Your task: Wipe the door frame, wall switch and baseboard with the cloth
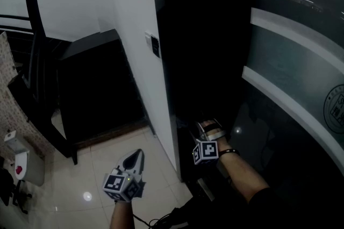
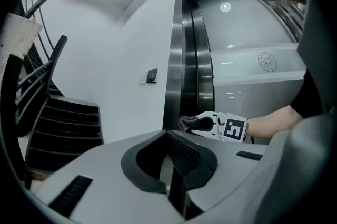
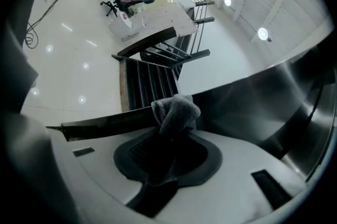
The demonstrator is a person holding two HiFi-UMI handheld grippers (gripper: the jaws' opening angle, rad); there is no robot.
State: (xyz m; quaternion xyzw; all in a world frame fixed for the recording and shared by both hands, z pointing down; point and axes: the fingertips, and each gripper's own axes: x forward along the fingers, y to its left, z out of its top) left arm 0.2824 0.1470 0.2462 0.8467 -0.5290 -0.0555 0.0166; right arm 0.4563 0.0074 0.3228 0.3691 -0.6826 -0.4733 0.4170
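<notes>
Slippage is the main worry. The right gripper (image 1: pixel 207 126) is clamped on a small grey cloth (image 3: pixel 176 110), which sits bunched into a wad sticking out past the jaw tips. It is low down on the right, against the dark metal door frame (image 1: pixel 167 77) close to the floor (image 1: pixel 102 169). Only that 1 wad stands between the hard jaws and the metal. If it is dragged along the frame edge, friction could tug it out of the grip or roll it aside, and bare jaw tips would then scrape the frame. The left gripper (image 1: pixel 136 158) hangs nearer and to the left over the tiles, its jaws pressed together on nothing, well apart from the cloth. It is poorly placed to catch a dropped cloth quickly. The wall switch (image 1: pixel 155 46) is far up the white wall (image 1: pixel 134 18), just left of the frame, so reaching it calls for a long lift. A firm push there might trip it. No baseboard can be made out in this dim corner, so a strip could be missed. A dark cable (image 1: pixel 153 220) near the feet could snag.
</notes>
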